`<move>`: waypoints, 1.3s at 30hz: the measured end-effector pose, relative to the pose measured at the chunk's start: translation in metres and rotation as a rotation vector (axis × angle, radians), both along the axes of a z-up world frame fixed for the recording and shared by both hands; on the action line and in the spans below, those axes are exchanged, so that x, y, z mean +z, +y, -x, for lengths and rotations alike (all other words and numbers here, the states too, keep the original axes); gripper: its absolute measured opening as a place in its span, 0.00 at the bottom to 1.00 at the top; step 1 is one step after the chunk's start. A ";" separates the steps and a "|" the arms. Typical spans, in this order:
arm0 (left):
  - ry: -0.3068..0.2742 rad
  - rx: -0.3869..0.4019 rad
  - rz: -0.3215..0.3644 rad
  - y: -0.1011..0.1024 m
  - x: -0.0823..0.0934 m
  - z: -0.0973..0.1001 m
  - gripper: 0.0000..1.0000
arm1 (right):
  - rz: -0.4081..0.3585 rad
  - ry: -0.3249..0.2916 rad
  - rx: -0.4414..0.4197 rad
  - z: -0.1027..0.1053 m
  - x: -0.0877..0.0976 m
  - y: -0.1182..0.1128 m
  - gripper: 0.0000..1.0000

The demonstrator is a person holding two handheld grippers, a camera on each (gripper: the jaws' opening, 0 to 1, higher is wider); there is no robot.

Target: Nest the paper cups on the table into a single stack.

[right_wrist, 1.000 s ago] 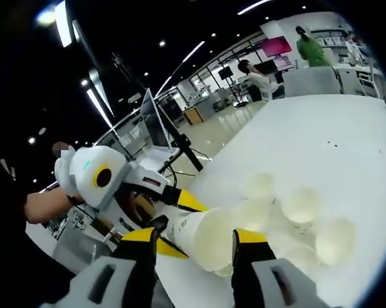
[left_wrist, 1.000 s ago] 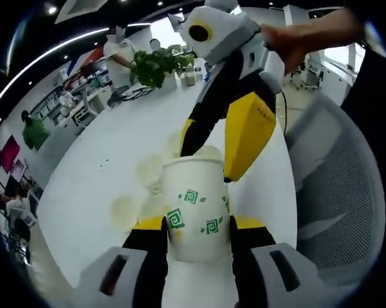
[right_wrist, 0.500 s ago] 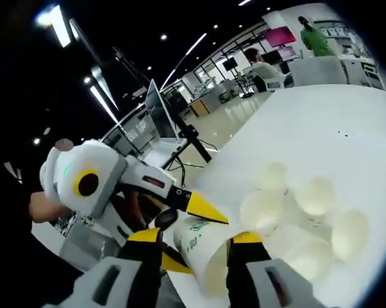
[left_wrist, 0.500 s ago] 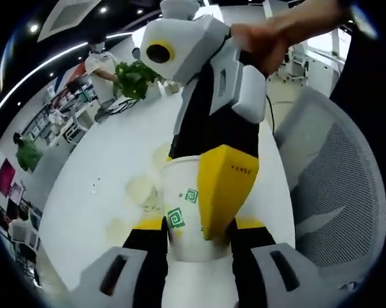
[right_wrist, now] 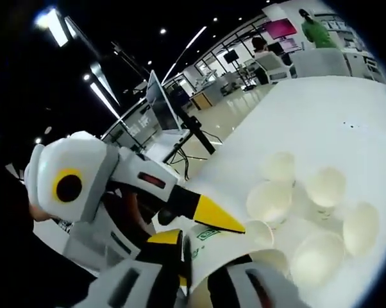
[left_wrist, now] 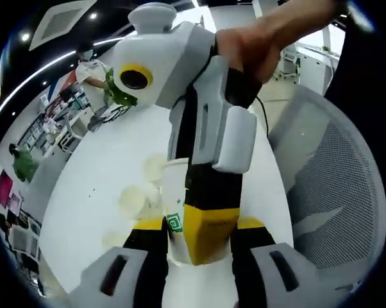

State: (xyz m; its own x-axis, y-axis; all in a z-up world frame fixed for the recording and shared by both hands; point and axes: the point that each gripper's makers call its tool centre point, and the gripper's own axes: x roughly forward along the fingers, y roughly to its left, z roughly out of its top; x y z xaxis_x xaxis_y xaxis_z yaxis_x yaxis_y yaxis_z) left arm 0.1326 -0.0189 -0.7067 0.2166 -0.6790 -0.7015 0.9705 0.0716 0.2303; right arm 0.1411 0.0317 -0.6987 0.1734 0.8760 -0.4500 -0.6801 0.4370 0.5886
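White round desk (left_wrist: 97, 173) carries a loose cluster of open paper cups (right_wrist: 308, 212), lying well beyond the grippers. A grey mesh chair (left_wrist: 334, 192) stands at the desk's right edge in left gripper view.

Left gripper (left_wrist: 196, 240): fingers (left_wrist: 151, 237) pinching a white cup w/ green square marks (left_wrist: 175, 212), held upright above the desk, near the camera. Right gripper (left_wrist: 206, 212) comes down from above, a hand (left_wrist: 257, 45) on its body; one yellow-tipped finger (left_wrist: 206, 240) sits over the cup's front, reaching past its rim. Whether the other finger is inside the cup – can't tell.

Right gripper view: its fingers (right_wrist: 170, 247) close round the same cup at the rim; the left gripper's yellow tip (right_wrist: 215, 215) touches the cup's side.
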 end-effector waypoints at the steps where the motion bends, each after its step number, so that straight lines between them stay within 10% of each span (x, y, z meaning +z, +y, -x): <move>1: 0.000 -0.001 0.000 0.000 0.000 0.000 0.36 | 0.004 -0.001 0.002 0.000 -0.002 0.000 0.10; 24: 0.016 0.031 0.001 0.005 -0.006 -0.001 0.39 | 0.046 -0.029 -0.005 0.006 -0.005 -0.005 0.03; 39: 0.081 0.223 0.128 0.029 0.004 -0.017 0.42 | 0.142 -0.087 0.018 -0.004 -0.004 -0.017 0.01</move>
